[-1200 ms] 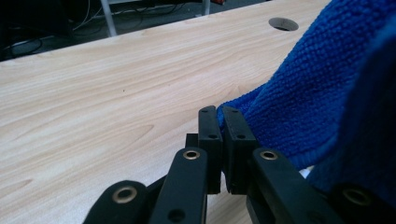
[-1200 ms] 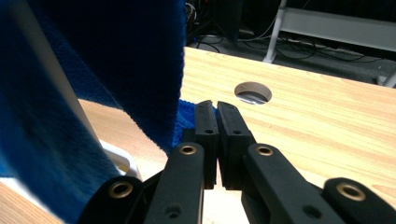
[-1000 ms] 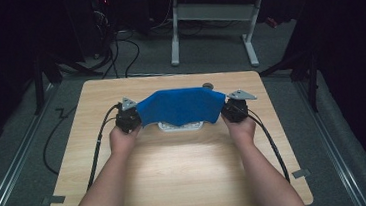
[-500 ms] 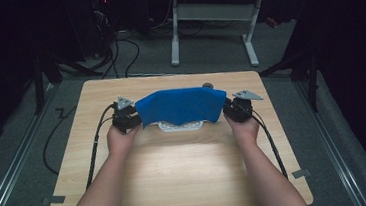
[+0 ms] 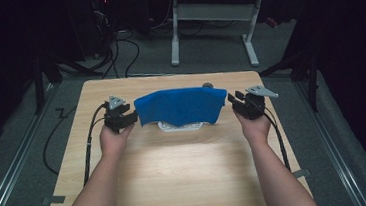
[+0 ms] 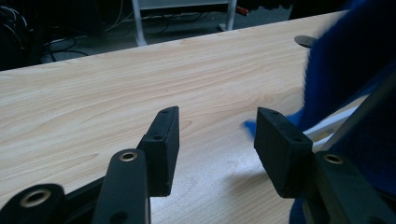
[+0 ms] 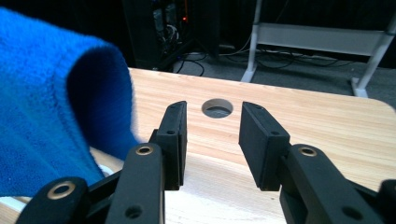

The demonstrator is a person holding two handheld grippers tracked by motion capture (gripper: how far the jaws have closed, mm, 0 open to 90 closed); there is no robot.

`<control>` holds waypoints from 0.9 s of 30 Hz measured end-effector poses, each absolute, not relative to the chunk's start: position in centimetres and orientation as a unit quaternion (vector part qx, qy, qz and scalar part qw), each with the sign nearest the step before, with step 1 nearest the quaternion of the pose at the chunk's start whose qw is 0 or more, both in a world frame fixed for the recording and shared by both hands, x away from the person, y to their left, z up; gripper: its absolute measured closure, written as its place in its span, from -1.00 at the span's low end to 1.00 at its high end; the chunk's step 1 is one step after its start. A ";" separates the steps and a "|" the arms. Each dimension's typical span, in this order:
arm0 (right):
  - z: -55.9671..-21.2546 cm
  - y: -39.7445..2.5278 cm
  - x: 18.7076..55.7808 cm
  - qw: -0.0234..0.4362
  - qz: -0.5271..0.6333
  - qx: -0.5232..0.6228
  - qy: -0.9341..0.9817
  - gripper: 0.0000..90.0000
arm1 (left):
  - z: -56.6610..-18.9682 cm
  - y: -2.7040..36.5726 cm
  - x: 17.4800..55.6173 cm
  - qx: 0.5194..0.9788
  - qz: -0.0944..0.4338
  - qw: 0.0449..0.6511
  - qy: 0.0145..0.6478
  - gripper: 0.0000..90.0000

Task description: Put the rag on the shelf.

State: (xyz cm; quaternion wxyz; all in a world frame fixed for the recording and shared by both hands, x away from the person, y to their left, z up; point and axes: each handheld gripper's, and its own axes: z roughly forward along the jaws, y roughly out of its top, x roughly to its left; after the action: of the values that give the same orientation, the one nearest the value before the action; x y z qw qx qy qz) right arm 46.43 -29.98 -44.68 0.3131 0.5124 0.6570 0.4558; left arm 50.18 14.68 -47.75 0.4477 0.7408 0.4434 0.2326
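left gripper [image 5: 131,118]: jaws apart | right gripper [image 5: 234,100]: jaws apart, seemingly empty

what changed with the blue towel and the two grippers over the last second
Both grippers let go of the blue towel and drew outward: the left gripper toward the table's left, the right gripper toward its right. Both now stand open and empty. The towel now lies draped over the white rack, which stayed in place on the table.

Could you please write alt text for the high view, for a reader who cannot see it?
A blue towel is draped over a white rack on a wooden table. The left gripper and right gripper, both open, flank its ends, each held in a person's hand.
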 end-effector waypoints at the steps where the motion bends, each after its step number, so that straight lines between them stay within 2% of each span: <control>1: -44.6 -30.1 46.4 0.313 0.456 0.514 0.655 0.39 | -47.7 14.7 50.1 0.741 0.233 0.447 0.443 0.13; 27: -45.4 -31.0 44.1 0.328 0.439 0.510 0.663 0.39 | -49.1 17.2 47.6 0.731 0.256 0.433 0.461 0.11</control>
State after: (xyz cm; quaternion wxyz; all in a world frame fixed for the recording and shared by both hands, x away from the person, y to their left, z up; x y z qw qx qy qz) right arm 44.08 -30.97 -45.43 0.3284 0.5098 0.6630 0.4389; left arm 47.57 17.17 -49.10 0.4331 0.7312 0.4608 0.2558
